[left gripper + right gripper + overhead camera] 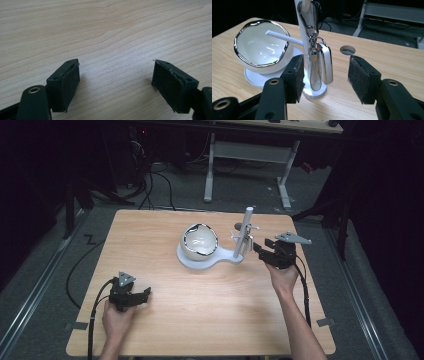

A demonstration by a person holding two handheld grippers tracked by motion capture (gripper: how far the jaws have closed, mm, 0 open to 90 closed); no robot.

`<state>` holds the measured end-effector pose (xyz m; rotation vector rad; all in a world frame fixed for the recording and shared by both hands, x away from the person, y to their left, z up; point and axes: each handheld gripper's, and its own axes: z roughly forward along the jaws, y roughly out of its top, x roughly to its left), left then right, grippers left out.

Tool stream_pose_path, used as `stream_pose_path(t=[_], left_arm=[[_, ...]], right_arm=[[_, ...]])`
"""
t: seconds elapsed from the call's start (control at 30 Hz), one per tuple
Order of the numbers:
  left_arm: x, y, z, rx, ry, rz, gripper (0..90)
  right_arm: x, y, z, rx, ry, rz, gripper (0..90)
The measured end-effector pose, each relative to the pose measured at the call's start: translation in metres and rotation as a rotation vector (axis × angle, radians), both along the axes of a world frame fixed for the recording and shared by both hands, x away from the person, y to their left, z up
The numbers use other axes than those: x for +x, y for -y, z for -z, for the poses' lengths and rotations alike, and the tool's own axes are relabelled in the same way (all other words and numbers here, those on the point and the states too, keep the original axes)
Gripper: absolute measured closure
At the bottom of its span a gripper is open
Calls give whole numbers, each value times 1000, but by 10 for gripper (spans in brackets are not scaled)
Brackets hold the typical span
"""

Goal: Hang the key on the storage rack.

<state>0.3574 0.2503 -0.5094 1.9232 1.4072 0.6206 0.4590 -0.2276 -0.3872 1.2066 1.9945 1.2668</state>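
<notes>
A white stand (226, 256) carries a white bowl with a silver rim (199, 242) and an upright white post (243, 234). In the right gripper view, a metal clip (308, 15) hangs from the post (300, 32) with a white key fob (326, 63) dangling below it, beside the bowl (259, 47). My right gripper (260, 246) is just right of the post. It (325, 77) stands open, and the fob hangs in line with the gap, a little beyond the pads and untouched. My left gripper (146, 293) rests open near the front left, over bare wood (116, 80).
A round cable hole (347, 50) lies in the wooden table (210, 320) just behind the post. Beyond the far edge stand a white desk frame (210, 170) and loose cables on the floor. The surroundings are dark.
</notes>
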Motion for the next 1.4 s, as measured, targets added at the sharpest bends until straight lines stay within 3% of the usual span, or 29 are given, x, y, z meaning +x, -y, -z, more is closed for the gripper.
stream_pose_path(t=[0.8,1.4], left_arm=[[0,0,0,0,0,0,224],[0,0,0,1,0,0,224]], right_arm=[[-24,26,-6,42,39,8,513],[-42,42,0,81,46,17,523]])
